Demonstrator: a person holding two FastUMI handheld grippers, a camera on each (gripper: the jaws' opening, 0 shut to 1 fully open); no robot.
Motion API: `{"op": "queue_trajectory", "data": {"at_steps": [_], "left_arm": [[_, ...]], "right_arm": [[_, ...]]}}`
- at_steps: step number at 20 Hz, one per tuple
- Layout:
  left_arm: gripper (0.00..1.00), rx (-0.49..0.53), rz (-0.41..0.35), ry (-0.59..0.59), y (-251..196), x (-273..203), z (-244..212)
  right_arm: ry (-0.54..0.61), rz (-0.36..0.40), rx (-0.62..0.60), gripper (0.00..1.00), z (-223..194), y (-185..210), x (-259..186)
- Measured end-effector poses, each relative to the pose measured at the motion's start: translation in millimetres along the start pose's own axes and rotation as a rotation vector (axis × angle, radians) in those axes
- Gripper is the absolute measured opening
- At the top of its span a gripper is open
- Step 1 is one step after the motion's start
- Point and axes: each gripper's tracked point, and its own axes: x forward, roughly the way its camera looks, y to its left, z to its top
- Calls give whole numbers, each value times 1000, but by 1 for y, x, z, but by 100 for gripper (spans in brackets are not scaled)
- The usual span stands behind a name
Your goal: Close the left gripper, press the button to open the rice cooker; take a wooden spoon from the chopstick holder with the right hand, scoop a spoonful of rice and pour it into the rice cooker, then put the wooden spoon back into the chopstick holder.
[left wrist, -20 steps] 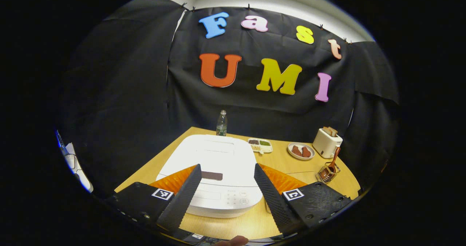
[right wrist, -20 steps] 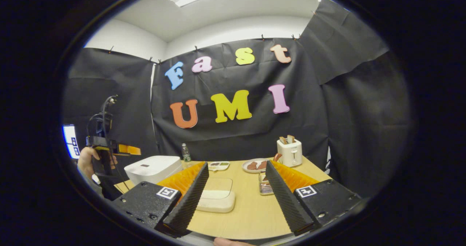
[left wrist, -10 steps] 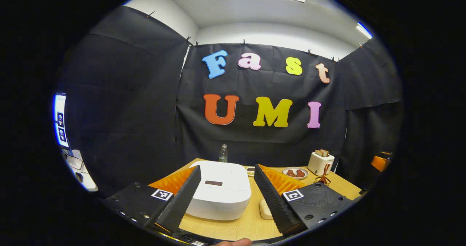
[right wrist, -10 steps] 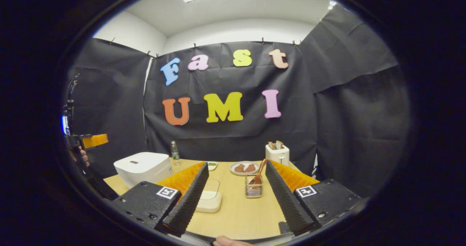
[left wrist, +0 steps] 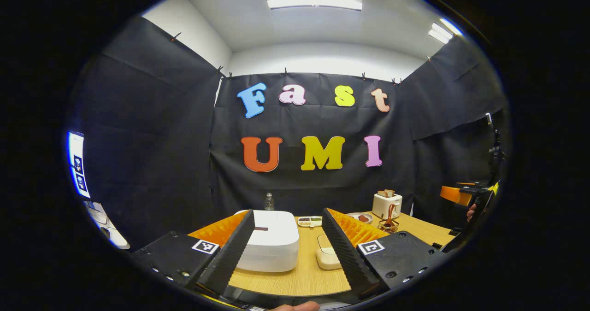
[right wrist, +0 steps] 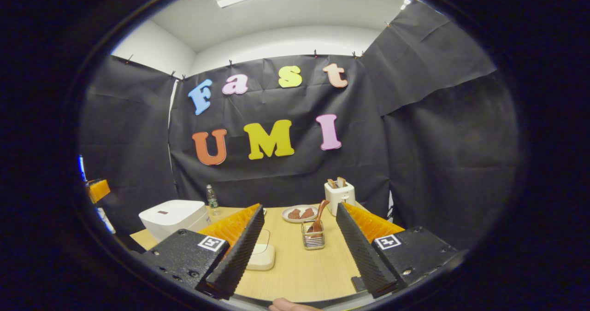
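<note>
Table: my wooden table point(right wrist: 304, 269) holds rice cooker point(left wrist: 271, 239), lid down.
Room: black cloth walls, ceiling lights.
Tongs: my left gripper point(left wrist: 286, 251) and right gripper point(right wrist: 297, 251) both spread, empty.

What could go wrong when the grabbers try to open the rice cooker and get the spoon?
1. The left gripper is wide open. If it isn't shut first, its fingers could straddle the rice cooker's small dark button and miss it.
2. The wooden spoon leans in a light wire chopstick holder; pulling it sideways with the right gripper might tip the holder.
3. The lidded white container sits close by and could get bumped.
</note>
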Motion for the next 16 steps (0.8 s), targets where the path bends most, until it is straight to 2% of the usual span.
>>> {"op": "queue_trajectory", "data": {"at_steps": [1,2,3,4,8,15,16], "left_arm": [[94,6,-11,-5,-5,1,-1],[94,8,-21,-1,-12,2,-4],[94,8,-28,7,-15,2,-8],[94,9,-33,11,-12,0,-7],[94,33,-22,16,-12,0,-7],[95,78,-31,-51,-20,-14,4],[90,70,-31,-54,-20,-15,5]], "right_arm": [[-13,4,7,100,3,0,-3],[-29,5,15,95,5,0,-5],[-45,3,21,95,7,-1,-8],[-59,3,23,100,9,-2,-10],[-92,28,-8,100,14,6,-14],[-130,50,-68,100,16,21,-13],[-130,54,-69,100,16,22,-13]]}}
